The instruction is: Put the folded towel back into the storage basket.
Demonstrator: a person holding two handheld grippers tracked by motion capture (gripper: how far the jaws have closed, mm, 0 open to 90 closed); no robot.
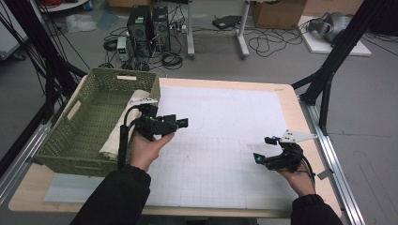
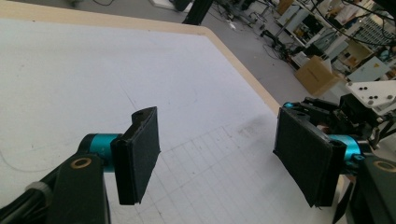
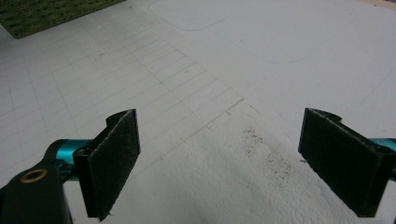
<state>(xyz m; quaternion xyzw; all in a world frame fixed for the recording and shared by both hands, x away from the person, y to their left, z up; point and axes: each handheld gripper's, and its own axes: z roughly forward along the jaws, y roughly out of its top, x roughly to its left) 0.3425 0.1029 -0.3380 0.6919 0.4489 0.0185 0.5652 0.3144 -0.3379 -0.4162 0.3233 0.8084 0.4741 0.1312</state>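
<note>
The left gripper (image 1: 174, 123) is hovering beside the green basket (image 1: 94, 93) at the left edge of the surface (image 1: 225, 84), its jaws standing released and holding nothing. The right gripper (image 1: 264, 149) is resting near the right edge, jaws likewise spread wide and empty, above a scuffed patch of the white mat (image 3: 261, 154). A cream cloth (image 1: 117, 136) is lying inside the basket, against its near right wall, just beside the left gripper. Judgement: the cloth appears to be the item in hand. The left jaws should be dropping over a raised fold, clear of the wicker rim, before closing.
</note>
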